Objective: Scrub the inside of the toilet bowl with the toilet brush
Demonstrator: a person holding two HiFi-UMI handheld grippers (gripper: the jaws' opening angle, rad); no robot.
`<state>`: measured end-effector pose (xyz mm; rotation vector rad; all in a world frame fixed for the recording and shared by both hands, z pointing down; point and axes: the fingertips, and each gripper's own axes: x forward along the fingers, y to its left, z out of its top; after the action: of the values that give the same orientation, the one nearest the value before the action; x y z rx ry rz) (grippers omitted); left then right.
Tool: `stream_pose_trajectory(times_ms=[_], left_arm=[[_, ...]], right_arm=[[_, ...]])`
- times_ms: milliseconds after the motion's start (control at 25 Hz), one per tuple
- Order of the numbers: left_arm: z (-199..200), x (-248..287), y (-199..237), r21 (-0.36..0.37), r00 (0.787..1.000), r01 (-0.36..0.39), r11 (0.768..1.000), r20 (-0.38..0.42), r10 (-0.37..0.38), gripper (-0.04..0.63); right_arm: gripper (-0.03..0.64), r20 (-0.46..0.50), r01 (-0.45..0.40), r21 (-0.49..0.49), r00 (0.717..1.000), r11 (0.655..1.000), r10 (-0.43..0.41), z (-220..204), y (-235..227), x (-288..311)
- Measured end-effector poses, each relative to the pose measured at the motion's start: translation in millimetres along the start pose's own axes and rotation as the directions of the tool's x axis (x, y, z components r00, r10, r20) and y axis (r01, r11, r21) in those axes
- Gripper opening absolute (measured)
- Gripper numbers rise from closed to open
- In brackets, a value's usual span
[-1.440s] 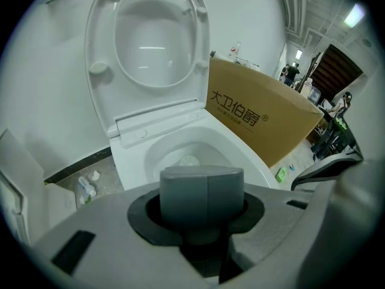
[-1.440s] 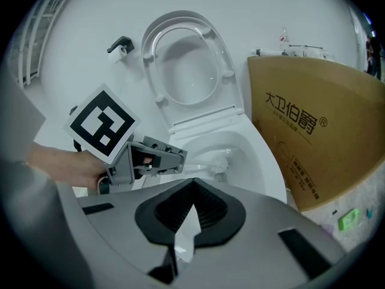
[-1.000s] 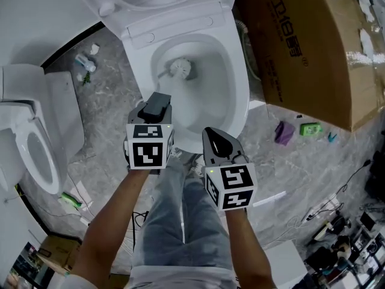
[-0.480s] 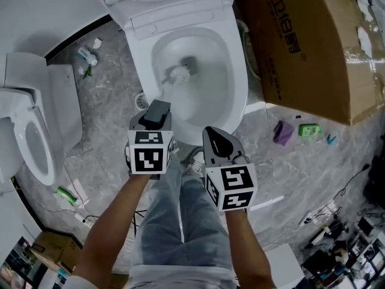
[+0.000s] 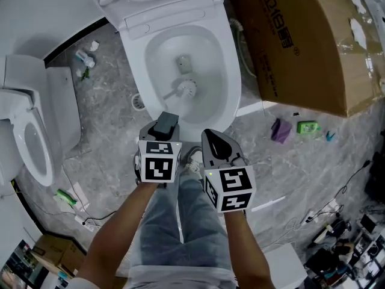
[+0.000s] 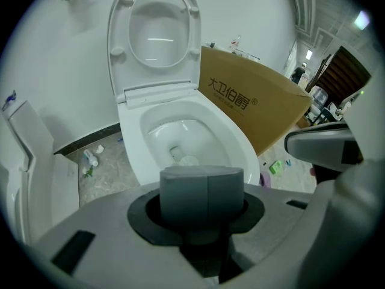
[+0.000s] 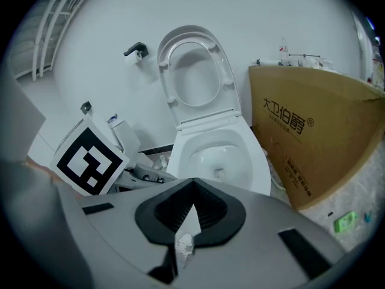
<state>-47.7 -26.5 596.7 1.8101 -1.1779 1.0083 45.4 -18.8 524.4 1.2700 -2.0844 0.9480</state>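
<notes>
The left gripper (image 5: 165, 123) clenches its fingers on the toilet brush (image 5: 186, 90), which slants up-frame into the toilet bowl (image 5: 150, 59); the right gripper (image 5: 215, 144) is clenched on nothing.

Two toilets (image 5: 139, 80) (image 5: 17, 138); one brush (image 5: 186, 90); one cardboard box (image 5: 301, 47); seemingly three small scraps (image 5: 281, 131) (image 5: 308, 127) (image 5: 330, 136).

Cardboard box (image 7: 313, 161), right of the toilet (image 7: 178, 160): "大卫伯爵" with an ® sign, printed on its side.
Other text: none readable.

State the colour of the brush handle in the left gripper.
Toilet brush handle: grey, clearest in left gripper view.
</notes>
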Motion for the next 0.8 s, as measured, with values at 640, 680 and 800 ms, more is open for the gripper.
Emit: stream_pose_trajectory(times_ms=[640, 680, 800], left_arm=[[14.0, 16.1, -26.9, 0.06, 0.998, 0.049, 0.997, 0.032, -0.051, 0.158], [13.5, 18.5, -22.6, 0.057, 0.999, 0.041, 0.998, 0.028, -0.043, 0.158], [14.4, 26.6, -11.1, 0.047, 0.999, 0.03, 0.998, 0.022, -0.031, 0.158]], right_arm=[[-0.002, -0.001, 0.024, 0.02, 1.0, 1.0, -0.024, -11.1, -7.9, -5.5], [-0.002, -0.001, 0.023, 0.023, 1.0, 0.999, -0.023, -11.3, -7.8, -3.2], [-0.002, 0.0, 0.018, 0.034, 1.0, 0.999, -0.018, -9.7, -6.2, 5.4]])
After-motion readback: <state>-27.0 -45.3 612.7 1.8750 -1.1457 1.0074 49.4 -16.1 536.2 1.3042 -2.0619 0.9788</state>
